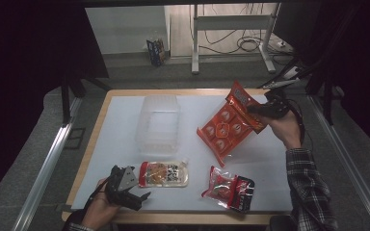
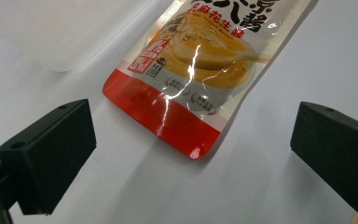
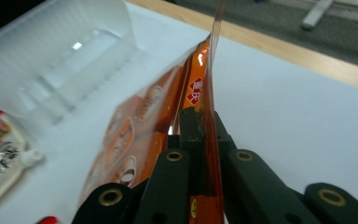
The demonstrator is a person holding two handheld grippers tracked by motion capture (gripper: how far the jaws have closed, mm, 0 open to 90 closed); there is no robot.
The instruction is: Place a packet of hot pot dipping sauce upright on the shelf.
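Observation:
An orange snack bag (image 1: 229, 126) with several round pieces printed on it hangs tilted above the white table top, its lower corner near the surface. My right gripper (image 1: 261, 109) is shut on the bag's top right edge; in the right gripper view the jaws pinch the orange film (image 3: 204, 140). A sauce pouch (image 1: 164, 173) with a red end lies flat near the front. My left gripper (image 1: 137, 195) rests open at the front left, just left of the pouch. In the left gripper view the pouch's red end (image 2: 177, 119) lies ahead of the spread jaws, untouched.
A clear plastic bin (image 1: 158, 123) stands at the table's middle left. A red and black snack packet (image 1: 228, 188) lies near the front edge. The wooden table rim (image 1: 183, 91) runs along the back, with a desk frame and cables on the floor beyond.

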